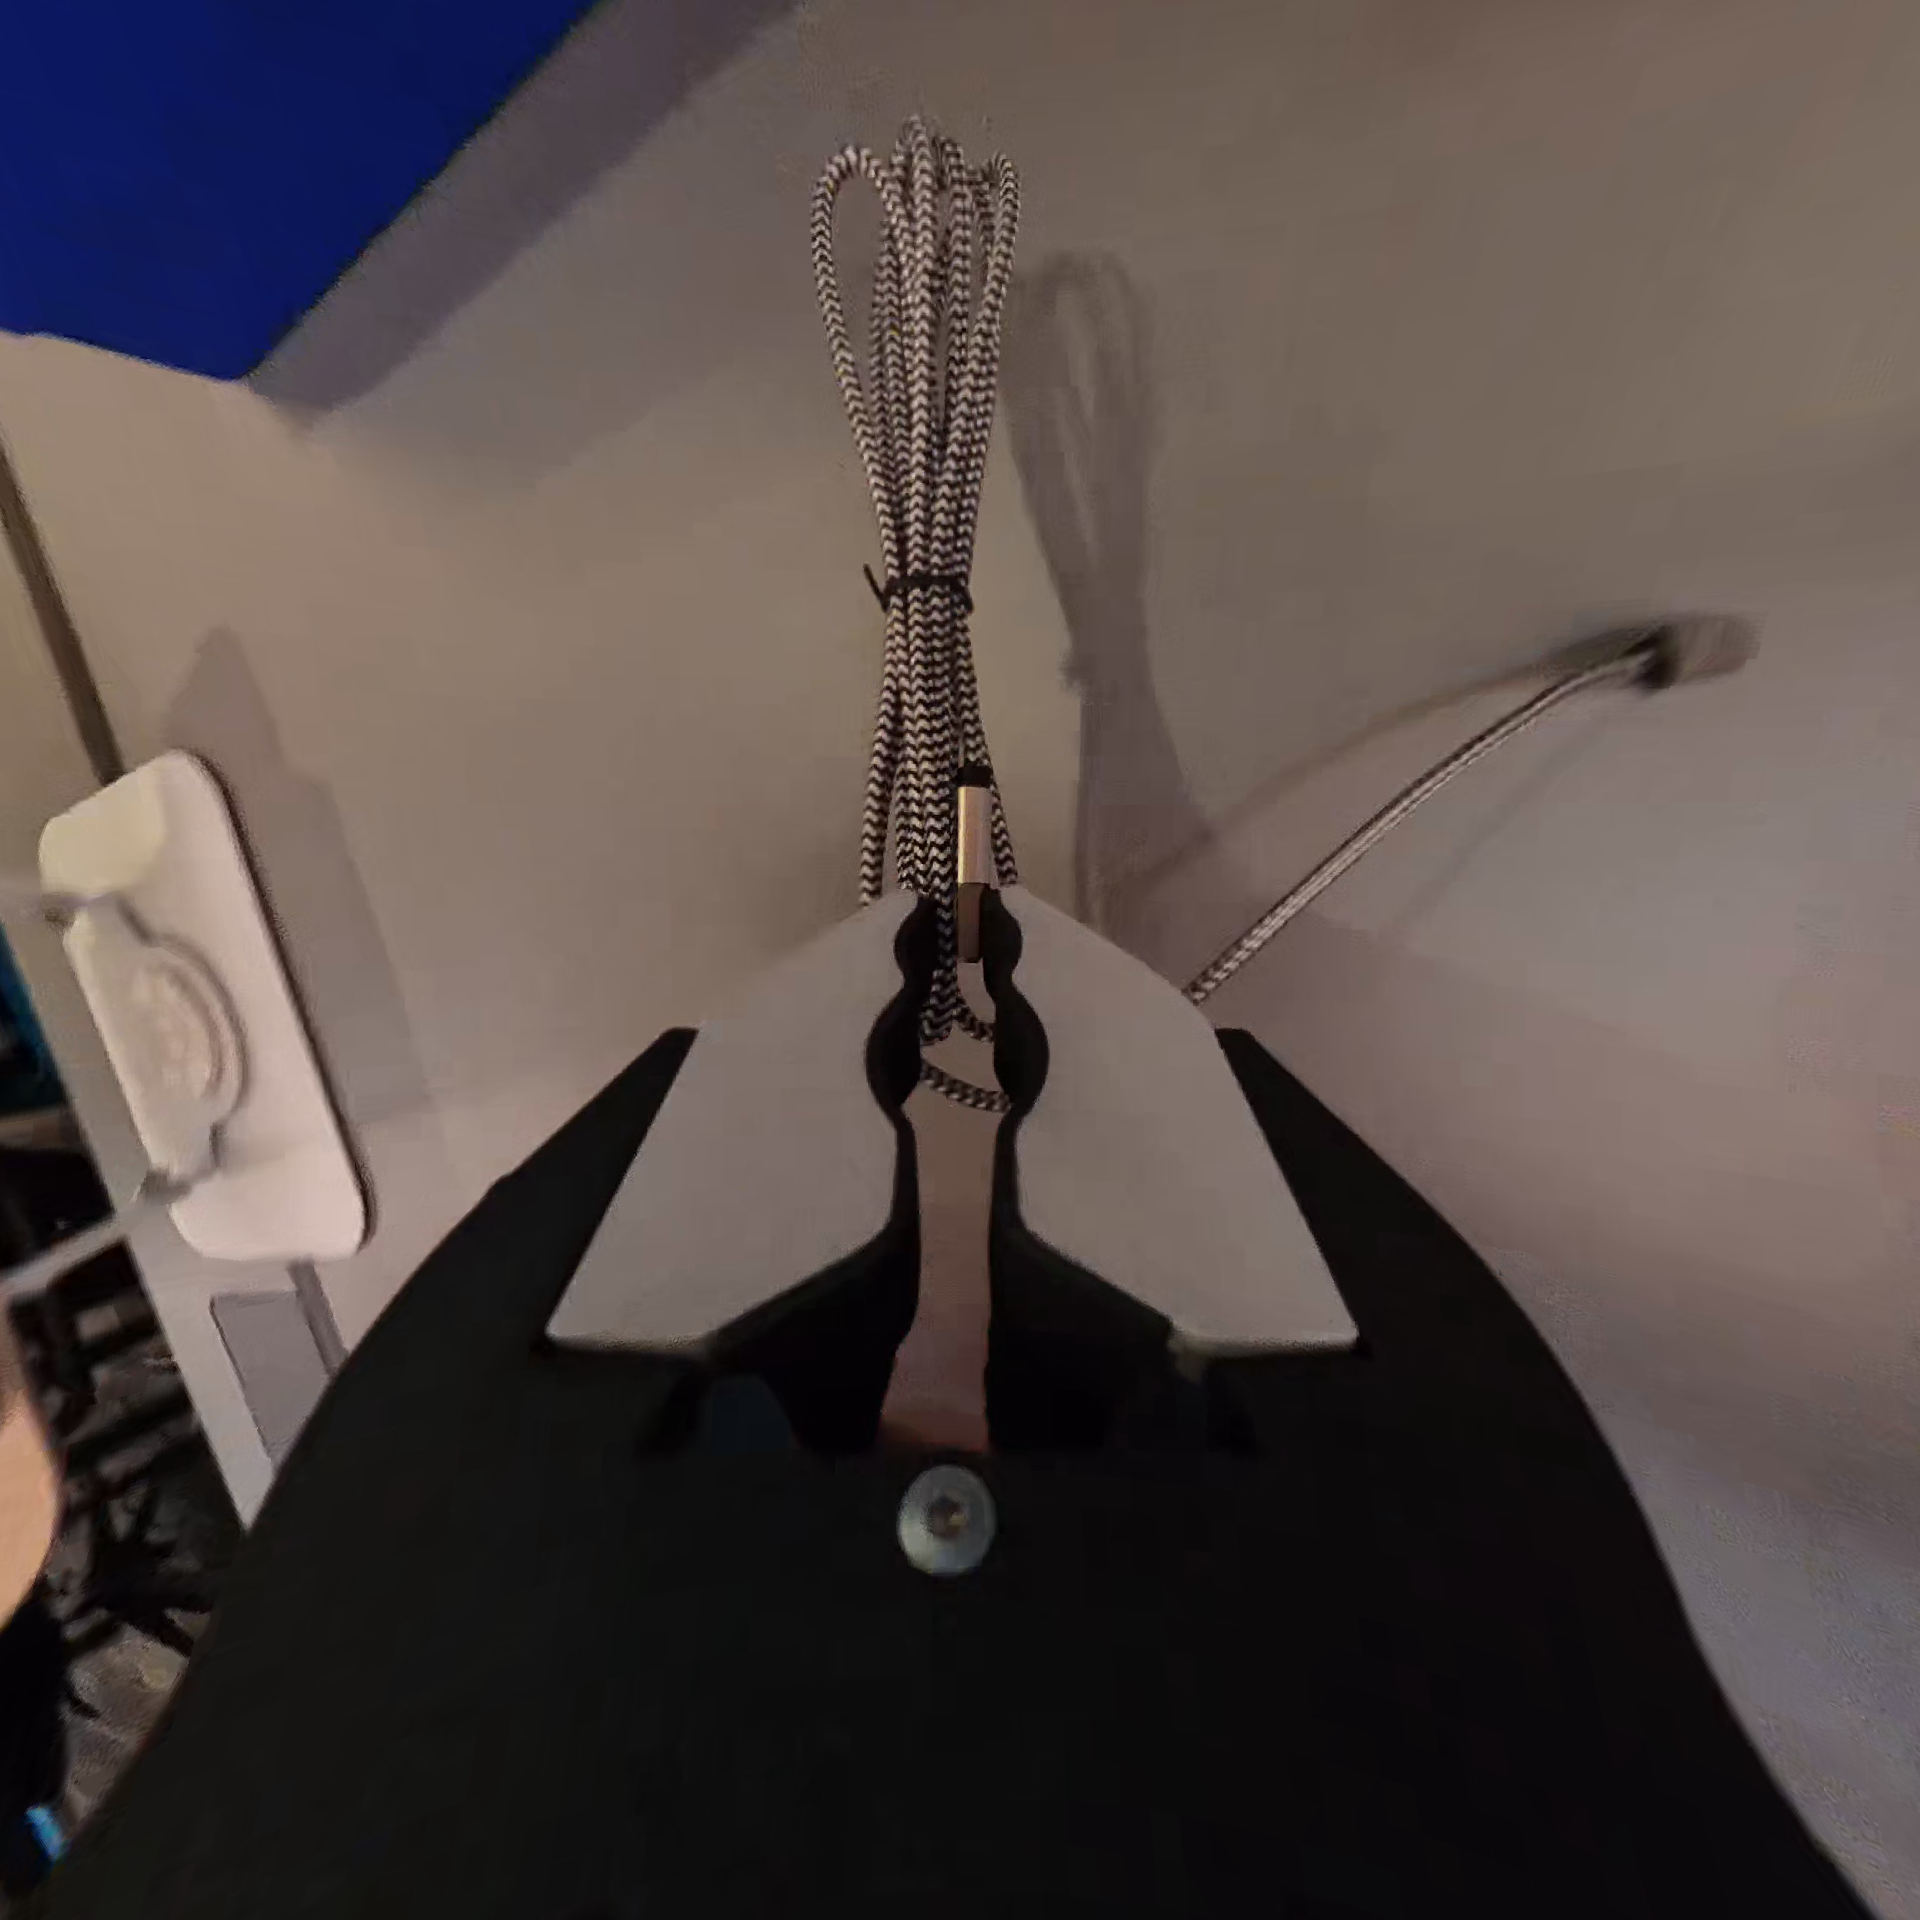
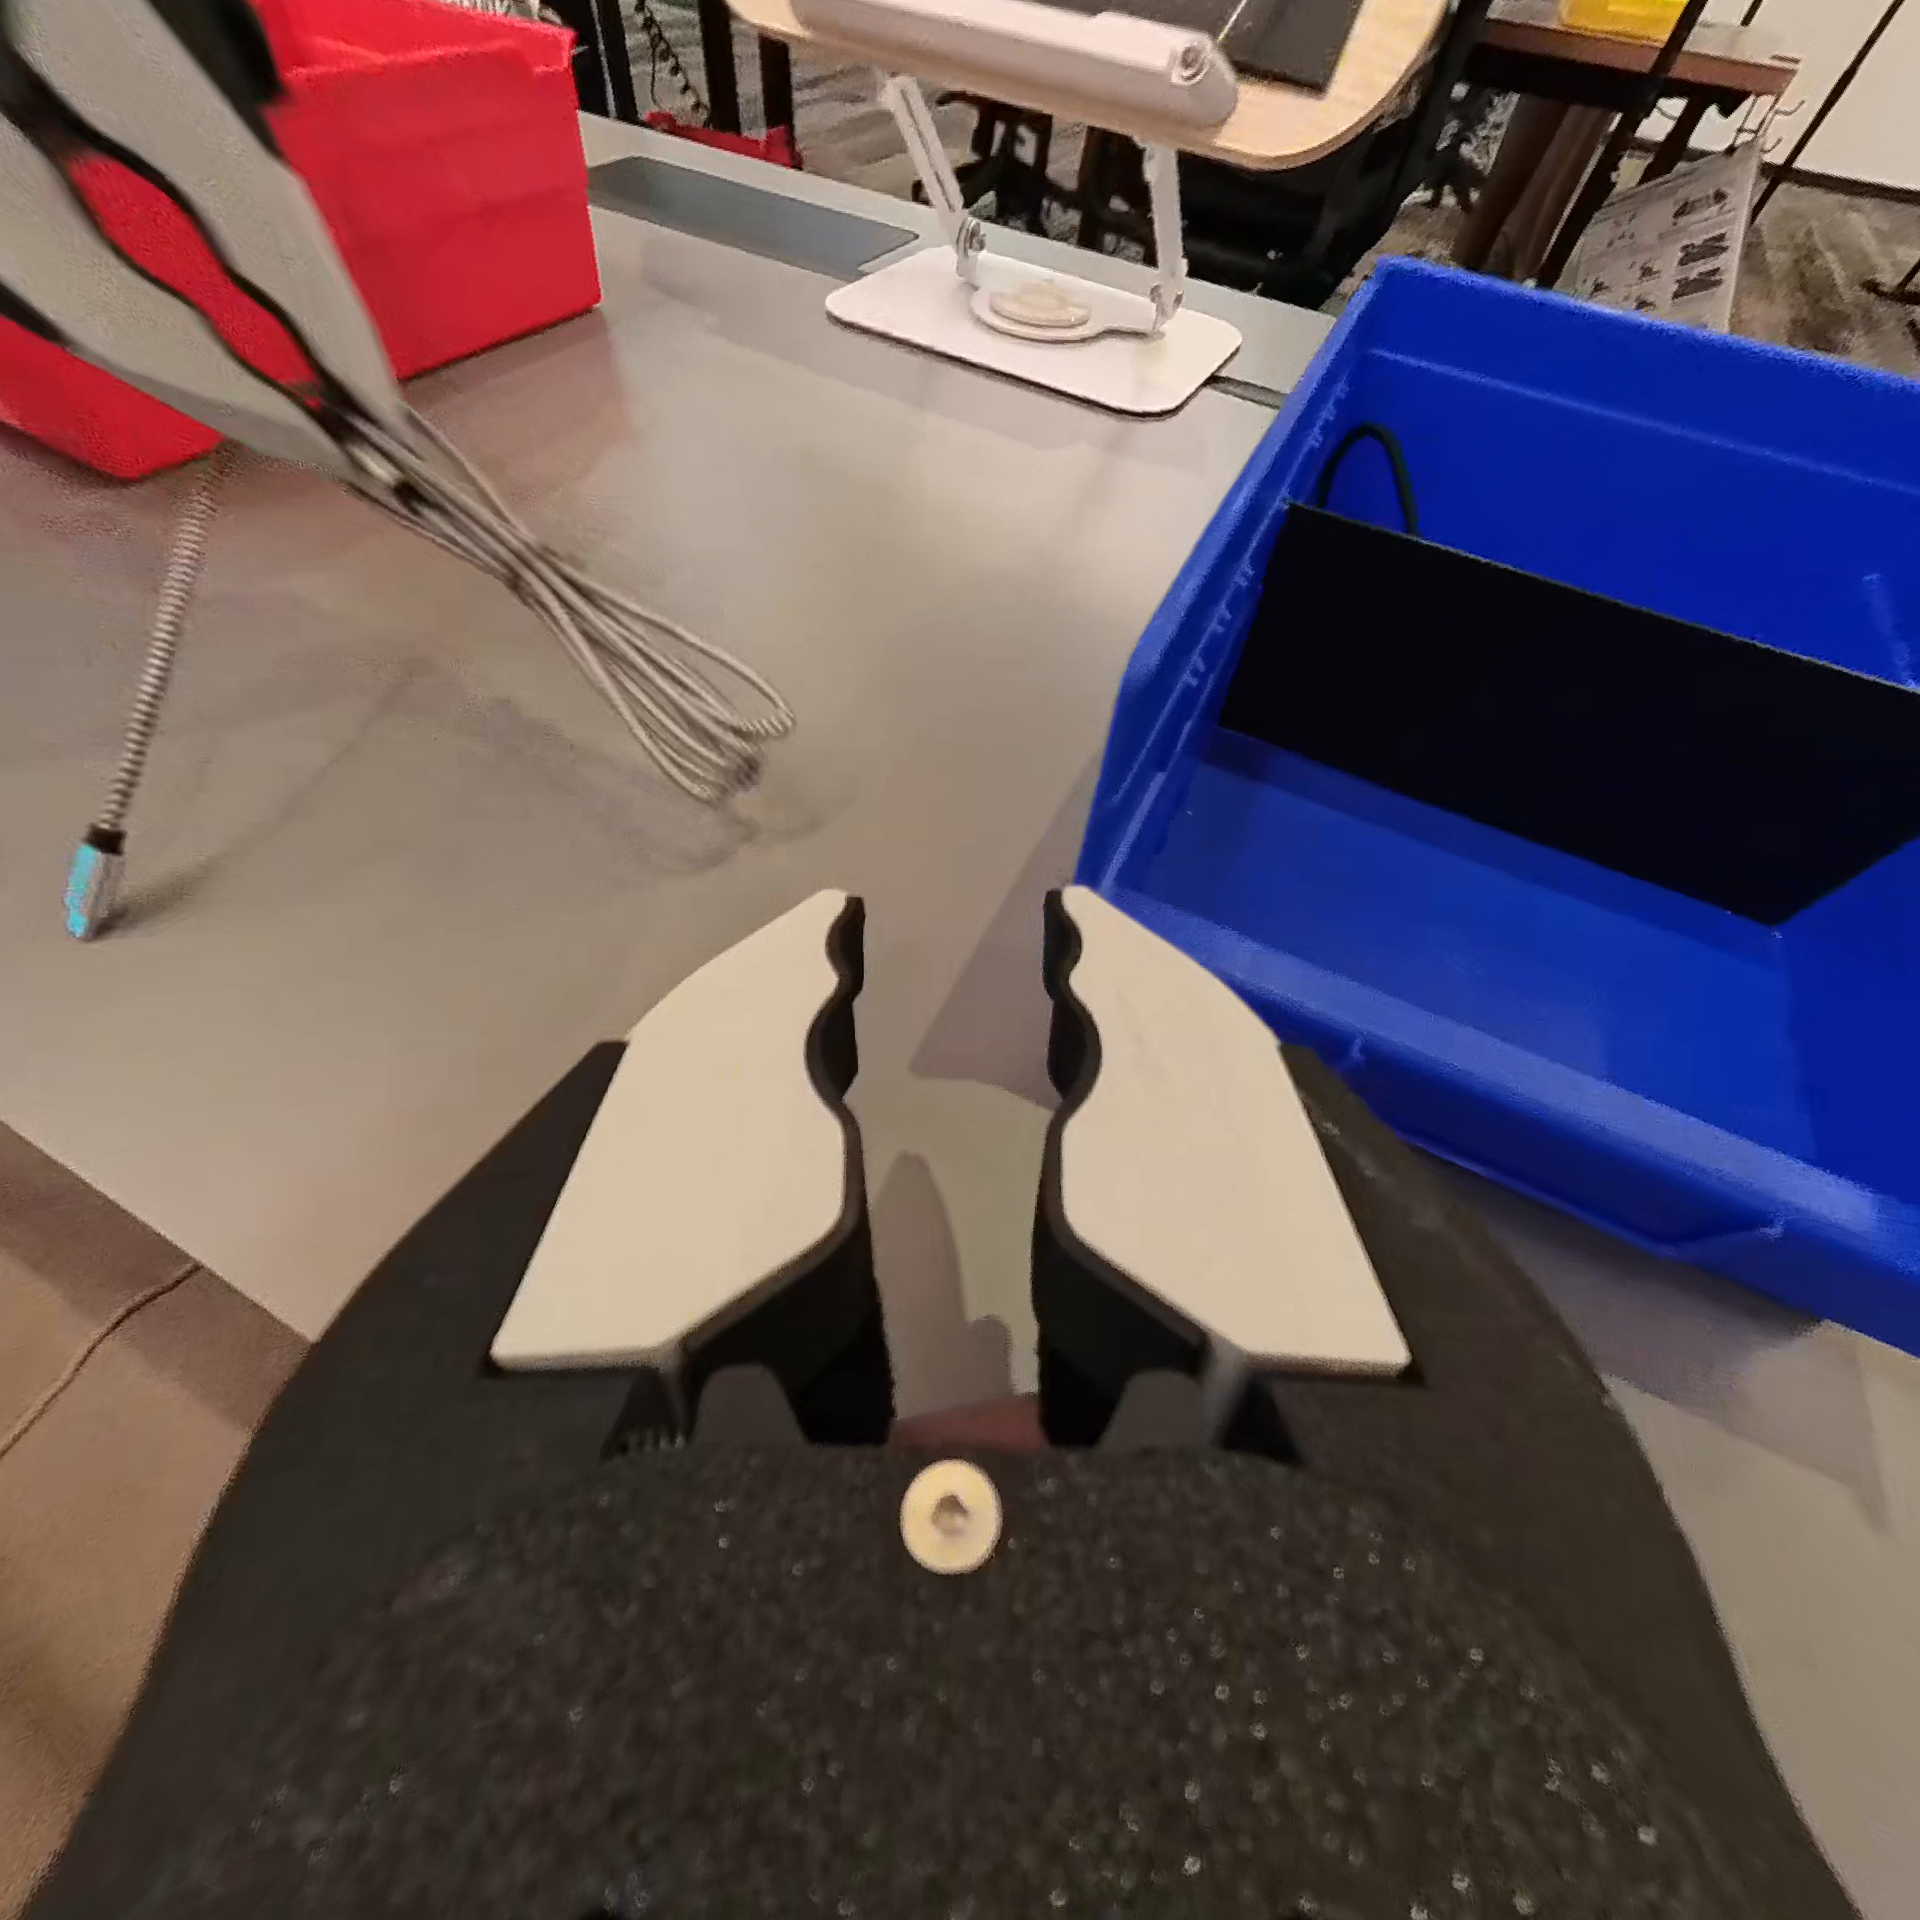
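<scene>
My left gripper point(image 1: 956, 914) is shut on a bundled black-and-white braided cable point(image 1: 920, 436), tied with a thin black tie, and holds it above the grey table point(image 1: 1455, 364). A loose end with a metal plug point(image 1: 1683, 644) trails to the right. In the right wrist view the same cable bundle point(image 2: 644, 665) hangs from the left gripper point(image 2: 364, 457) at upper left, its plug end point(image 2: 94, 883) touching the table. My right gripper point(image 2: 951, 935) is open and empty, low over the table beside a blue bin point(image 2: 1558, 935).
The blue bin holds a black divider point(image 2: 1558, 717) and a dark cable point(image 2: 1371, 468) behind it. A red bin point(image 2: 436, 177) stands at the back left. A white stand with a metal arm point(image 2: 1039, 312) sits at the table's far edge; it also shows in the left wrist view point(image 1: 197, 997). My hands' fingertips stand some 25 centimeters from each other.
</scene>
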Tool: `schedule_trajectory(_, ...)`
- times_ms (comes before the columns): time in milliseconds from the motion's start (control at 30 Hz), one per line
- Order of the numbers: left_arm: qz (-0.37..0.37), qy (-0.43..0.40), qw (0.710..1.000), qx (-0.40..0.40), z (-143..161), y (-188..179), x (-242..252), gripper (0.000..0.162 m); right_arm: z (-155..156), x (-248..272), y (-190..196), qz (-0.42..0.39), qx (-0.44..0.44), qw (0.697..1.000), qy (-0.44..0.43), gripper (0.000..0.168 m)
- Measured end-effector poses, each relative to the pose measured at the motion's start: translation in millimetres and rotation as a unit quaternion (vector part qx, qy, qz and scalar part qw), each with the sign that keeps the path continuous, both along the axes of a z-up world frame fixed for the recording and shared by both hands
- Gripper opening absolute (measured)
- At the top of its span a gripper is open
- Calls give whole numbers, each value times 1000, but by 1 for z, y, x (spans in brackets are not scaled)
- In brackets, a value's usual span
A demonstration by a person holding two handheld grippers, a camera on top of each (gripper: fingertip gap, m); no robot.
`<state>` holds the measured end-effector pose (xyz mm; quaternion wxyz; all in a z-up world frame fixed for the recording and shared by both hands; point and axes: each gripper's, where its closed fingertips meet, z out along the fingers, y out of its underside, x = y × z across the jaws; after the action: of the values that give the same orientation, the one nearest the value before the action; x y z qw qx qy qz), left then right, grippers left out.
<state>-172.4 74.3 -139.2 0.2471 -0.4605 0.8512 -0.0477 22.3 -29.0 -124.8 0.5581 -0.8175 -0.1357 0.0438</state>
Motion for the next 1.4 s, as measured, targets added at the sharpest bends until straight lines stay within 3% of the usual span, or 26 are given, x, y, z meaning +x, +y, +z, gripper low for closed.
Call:
schedule_trajectory(100,-49,25,998,16,-36,8,17,8,-4,-5,-4,9,-6,1000,-6,33)
schedule_trajectory(200,-65,28,996,52,-45,15,31,9,-6,-11,-9,20,-12,1000,-1,33)
schedule_trajectory(267,-40,2,998,50,-32,16,38,20,-9,-17,-13,34,-19,999,-2,33)
schedule_trajectory(433,97,-114,989,2,27,14,20,20,-13,-25,-20,54,-25,998,-16,33)
schedule_trajectory(533,254,-213,941,-77,49,5,-18,21,-13,-27,-20,55,-25,998,-10,33)
schedule_trajectory(600,350,-280,878,-166,44,-18,-43,22,-13,-28,-20,56,-25,998,-5,33)
schedule_trajectory(700,432,-372,775,-272,24,-56,-72,22,-13,-27,-17,52,-20,998,-9,33)
schedule_trajectory(900,488,-394,736,-254,3,-72,-112,23,-9,-33,-3,62,-8,998,9,32)
schedule_trajectory(1067,486,-404,743,-219,8,-65,-117,25,-11,-36,8,63,-15,998,17,32)
schedule_trajectory(1167,510,-417,708,-253,20,-53,-121,30,-9,-39,15,62,-14,998,23,32)
schedule_trajectory(1233,495,-434,696,-287,50,-41,-125,39,-9,-40,20,62,-14,998,25,32)
schedule_trajectory(1300,467,-419,721,-296,80,-20,-133,46,-9,-41,23,63,-16,998,26,32)
schedule_trajectory(1400,423,-342,817,-192,104,39,-156,41,-9,-41,23,69,-15,997,37,32)
